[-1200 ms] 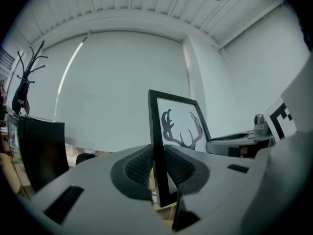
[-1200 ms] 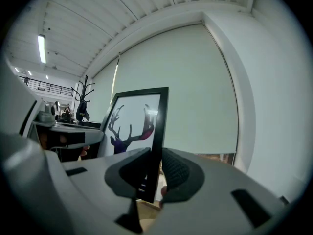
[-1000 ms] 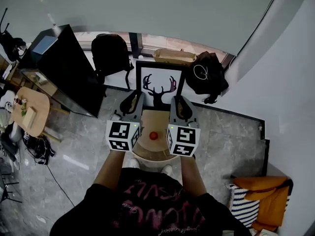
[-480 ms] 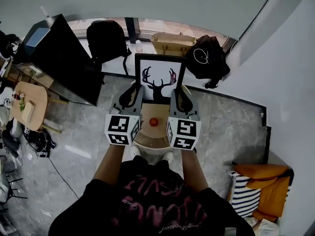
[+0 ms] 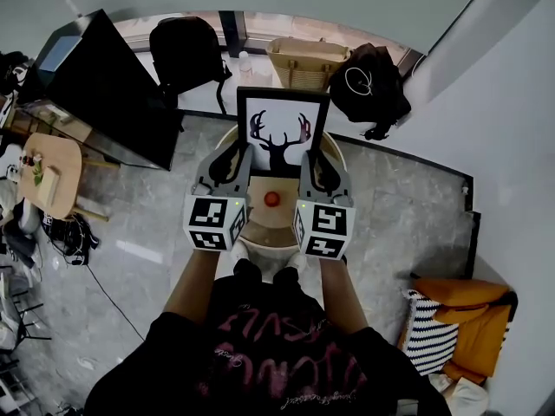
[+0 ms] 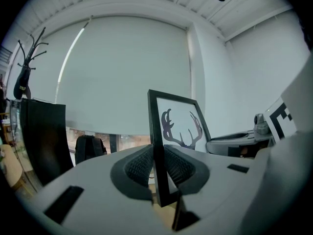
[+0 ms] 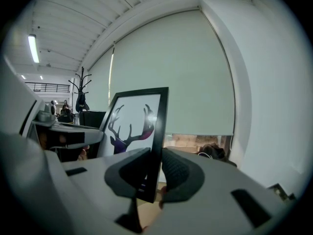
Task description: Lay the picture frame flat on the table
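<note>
Floor (image 5: 408, 224) of grey stone tile fills most of the head view. A tall black cabinet (image 5: 95, 94) stands at its left, well apart from everything else.

At the middle is a round wooden table (image 5: 267, 230), with the person standing at its near edge. Past its far edge, against the wall, are a black backpack (image 5: 186, 55), a basket (image 5: 303, 59) and a black bag (image 5: 368, 89) in a row.

The frame (image 5: 282, 133) is over the table's far half, upright and facing the person, not flat. It has a thin black border and a white sheet printed with a dark antlered deer head. Whether its bottom edge touches the tabletop cannot be told.

The left gripper (image 5: 234, 161) is clamped on the frame's left edge, low down near the bottom corner. In the left gripper view, the left gripper (image 6: 157, 168) has the frame (image 6: 178, 126) edge-on between its ribbed pads, one pad pressed to each face. The right gripper (image 5: 316, 165) grips the right edge at about the same height. In the right gripper view, the right gripper (image 7: 154, 173) is closed on the frame (image 7: 134, 121) in the same way, near its lower corner.

A small red thing (image 5: 271, 198) lies on the table between the two grippers, nearer the person than the frame.
</note>
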Motion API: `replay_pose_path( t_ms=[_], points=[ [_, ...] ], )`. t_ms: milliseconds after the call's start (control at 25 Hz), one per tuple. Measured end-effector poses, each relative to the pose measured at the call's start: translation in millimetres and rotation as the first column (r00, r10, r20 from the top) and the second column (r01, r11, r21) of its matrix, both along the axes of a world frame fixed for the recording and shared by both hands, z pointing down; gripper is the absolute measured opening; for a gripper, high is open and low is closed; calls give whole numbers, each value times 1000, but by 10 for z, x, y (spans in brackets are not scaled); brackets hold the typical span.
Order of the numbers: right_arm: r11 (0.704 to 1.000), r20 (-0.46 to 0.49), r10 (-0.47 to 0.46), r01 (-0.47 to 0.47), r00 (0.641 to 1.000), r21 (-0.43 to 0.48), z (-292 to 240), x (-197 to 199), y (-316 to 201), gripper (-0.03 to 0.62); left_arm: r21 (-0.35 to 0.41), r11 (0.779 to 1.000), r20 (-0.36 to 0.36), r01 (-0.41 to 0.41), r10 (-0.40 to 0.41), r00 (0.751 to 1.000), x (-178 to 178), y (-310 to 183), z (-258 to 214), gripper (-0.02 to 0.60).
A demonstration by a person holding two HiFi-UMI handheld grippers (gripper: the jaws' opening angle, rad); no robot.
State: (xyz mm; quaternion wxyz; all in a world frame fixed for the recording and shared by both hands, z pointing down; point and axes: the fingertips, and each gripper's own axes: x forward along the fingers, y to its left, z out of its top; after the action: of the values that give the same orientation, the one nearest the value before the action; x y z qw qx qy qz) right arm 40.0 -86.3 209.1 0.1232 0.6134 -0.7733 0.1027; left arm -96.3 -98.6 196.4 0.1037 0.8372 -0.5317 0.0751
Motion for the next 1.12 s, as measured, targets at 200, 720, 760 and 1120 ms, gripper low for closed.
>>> replay_pose_path(
  t_ms=[200, 720, 760, 1120],
  points=[
    [1000, 3, 2, -2, 1000, -21, 102, -1, 69, 81, -23, 1000, 2, 6, -6, 1000, -14, 60, 122, 72],
    [997, 8, 6, -5, 1000, -82, 415, 29, 226, 81, -81, 997, 9, 7, -6, 1000, 21, 212, 425, 72],
    [996, 9, 5, -4, 1000, -86, 436, 26, 231, 81, -86, 996, 9, 8, -8, 1000, 19, 217, 444, 72],
    [990, 10, 11, -10, 1000, -143, 706, 76, 320, 81, -147, 989, 6, 14, -14, 1000, 77, 307, 713, 72]
  ],
)
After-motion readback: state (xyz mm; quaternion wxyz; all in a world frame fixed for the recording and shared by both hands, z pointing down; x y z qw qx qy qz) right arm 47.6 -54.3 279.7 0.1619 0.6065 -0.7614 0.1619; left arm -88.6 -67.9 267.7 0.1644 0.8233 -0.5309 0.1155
